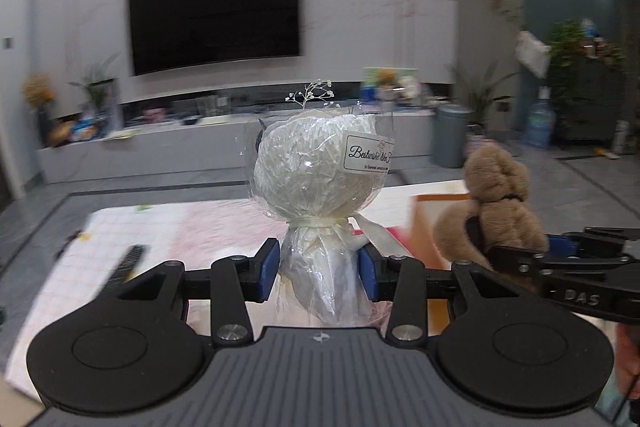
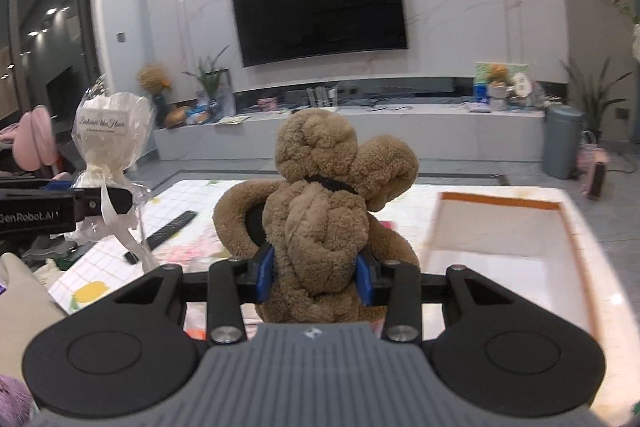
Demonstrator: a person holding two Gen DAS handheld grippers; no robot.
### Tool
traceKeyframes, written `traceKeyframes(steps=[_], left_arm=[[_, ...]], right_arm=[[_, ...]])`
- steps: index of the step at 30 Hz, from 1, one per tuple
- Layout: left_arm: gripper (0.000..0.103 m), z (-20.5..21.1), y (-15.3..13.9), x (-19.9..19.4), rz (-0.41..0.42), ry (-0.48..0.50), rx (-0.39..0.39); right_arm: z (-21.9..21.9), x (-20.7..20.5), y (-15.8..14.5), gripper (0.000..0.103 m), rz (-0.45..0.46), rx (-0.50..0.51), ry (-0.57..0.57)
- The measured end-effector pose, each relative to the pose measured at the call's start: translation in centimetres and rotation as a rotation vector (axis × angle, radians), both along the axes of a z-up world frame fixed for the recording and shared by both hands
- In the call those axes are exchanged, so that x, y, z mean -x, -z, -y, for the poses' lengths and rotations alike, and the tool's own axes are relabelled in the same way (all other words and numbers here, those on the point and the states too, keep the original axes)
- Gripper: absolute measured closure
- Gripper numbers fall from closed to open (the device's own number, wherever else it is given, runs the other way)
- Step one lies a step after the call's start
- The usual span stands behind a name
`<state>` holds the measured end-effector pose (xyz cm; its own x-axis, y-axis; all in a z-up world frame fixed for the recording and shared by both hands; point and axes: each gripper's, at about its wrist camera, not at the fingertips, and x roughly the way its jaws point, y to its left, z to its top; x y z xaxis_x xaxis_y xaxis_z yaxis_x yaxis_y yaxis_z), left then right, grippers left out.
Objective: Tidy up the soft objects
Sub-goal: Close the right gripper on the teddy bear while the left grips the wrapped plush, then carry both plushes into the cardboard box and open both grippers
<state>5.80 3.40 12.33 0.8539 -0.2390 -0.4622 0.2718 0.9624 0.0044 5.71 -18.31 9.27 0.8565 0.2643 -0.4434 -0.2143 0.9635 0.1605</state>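
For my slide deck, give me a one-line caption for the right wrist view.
Right gripper clamps a brown plush toy above the table, beside an orange-rimmed box.

Bouquet (image 1: pixel 316 163) label's right end curved from sight; remote (image 1: pixel 124 267) motion-blurred; tray (image 2: pixel 576 227) contents blurred.

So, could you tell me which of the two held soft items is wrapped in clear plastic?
The white bouquet-style plush in the left claw; the right claw holds a bare brown teddy, with no wrapping or label.

Living room: wall television (image 2: pixel 320 7)
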Motion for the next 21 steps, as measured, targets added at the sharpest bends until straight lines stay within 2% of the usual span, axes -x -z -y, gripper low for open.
traceKeyframes(steps=[4, 9, 12, 14, 17, 21], left_arm=[[0.056, 3.9, -0.5, -1.2, 0.006, 0.080, 0.015], [0.056, 8.7, -0.3, -4.8, -0.056, 0.190, 0.038], [0.056, 11.5, 1.0, -7.2, -0.123, 0.258, 0.021], [0.056, 13.0, 2.4, -8.5, -0.198, 0.299, 0.006], [0.056, 15.3, 4.9, -11.0, -0.320, 0.347, -0.085], [0.056, 16.5, 7.6, -13.0, -0.415, 0.407, -0.216]], right_arm=[[3.4, 0.6, -1.4, 0.063, 0.018, 0.043, 0.063], [7.8, 0.2, -2.0, 0.063, -0.010, 0.065, 0.145], [10.1, -1.2, -1.7, 0.062, -0.056, 0.092, 0.177], [11.5, -2.1, -1.1, 0.062, -0.097, 0.122, 0.180], [12.8, -3.7, 0.6, 0.062, -0.181, 0.166, 0.155], [14.1, -5.3, 3.6, 0.062, -0.293, 0.226, 0.081]])
